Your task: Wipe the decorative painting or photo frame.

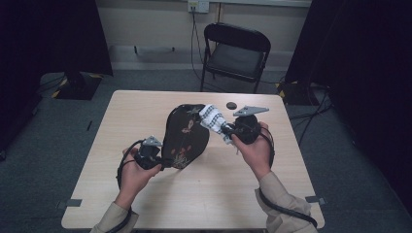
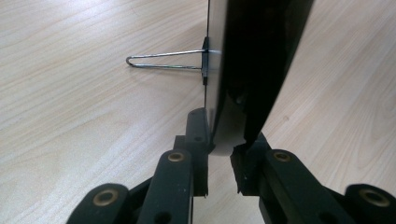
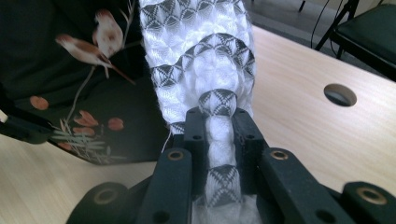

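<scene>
Nearest, at the left: hold the left tool (image 2: 219,149) clenched on the near rim of the plate (image 1: 184,136), just as seen, with the jaws pinching the thin black edge from both sides. Grip no harder than needed, as a judgement: glossy lacquer, likely slippery, likely easy to mark. Leave the wire stand (image 2: 163,60) on the back free and clear of the jaws.

Place of the plate: raised on edge and tilted over the middle of the desk (image 1: 218,194), painted face with birds and blossoms turned toward the right hand. Cannot tell whether the low rim touches the wood, so brace as if unsupported.

Next, at the right: right tool (image 3: 219,121) clenched on a bunched end of the patterned white cloth (image 3: 201,56), with the free end lying against the far upper part of the plate. Wipe with the cloth alone; let no black jaw reach the paint. Press lightly and push toward the left tool's hold rather than across it, to avoid levering the plate out of the pinch. Work in short overlapping strokes from the far rim down toward the near one. Watch for the loose cloth tail snagging on the rim or on the stand.

Farther off: steer clear of the round hole (image 1: 231,105) in the desk behind the cloth. Beyond that, a folding chair (image 1: 236,53), of no concern here.
</scene>
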Available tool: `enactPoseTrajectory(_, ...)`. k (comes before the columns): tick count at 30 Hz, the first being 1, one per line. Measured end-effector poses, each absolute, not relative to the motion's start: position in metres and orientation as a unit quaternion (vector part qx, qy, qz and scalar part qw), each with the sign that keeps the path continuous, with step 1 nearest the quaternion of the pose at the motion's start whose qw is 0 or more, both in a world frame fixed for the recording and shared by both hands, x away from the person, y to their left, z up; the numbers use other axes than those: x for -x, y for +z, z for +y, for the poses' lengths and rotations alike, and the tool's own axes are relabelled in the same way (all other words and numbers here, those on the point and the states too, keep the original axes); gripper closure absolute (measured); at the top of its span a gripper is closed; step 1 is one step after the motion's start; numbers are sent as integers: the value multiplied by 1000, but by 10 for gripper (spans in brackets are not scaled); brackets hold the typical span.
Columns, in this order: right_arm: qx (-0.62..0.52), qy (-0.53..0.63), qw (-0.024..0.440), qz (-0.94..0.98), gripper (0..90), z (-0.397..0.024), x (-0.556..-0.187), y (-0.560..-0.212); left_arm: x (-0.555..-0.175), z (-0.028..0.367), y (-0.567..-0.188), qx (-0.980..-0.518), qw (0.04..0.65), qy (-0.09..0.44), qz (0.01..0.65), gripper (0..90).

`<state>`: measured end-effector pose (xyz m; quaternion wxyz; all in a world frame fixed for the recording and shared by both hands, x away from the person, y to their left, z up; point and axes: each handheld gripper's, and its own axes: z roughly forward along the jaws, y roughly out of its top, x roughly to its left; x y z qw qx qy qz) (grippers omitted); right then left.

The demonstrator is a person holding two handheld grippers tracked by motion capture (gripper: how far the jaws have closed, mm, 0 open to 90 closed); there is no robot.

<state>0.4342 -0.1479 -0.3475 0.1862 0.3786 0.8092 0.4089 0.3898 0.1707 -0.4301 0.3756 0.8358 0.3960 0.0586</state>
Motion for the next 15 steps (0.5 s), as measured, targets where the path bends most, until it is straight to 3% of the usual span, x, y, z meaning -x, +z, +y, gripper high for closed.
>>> enactPoseTrajectory(15,-384,374,148,831,792,-137,-425,-408,-389,170,-430,-838,375,59,392,787)
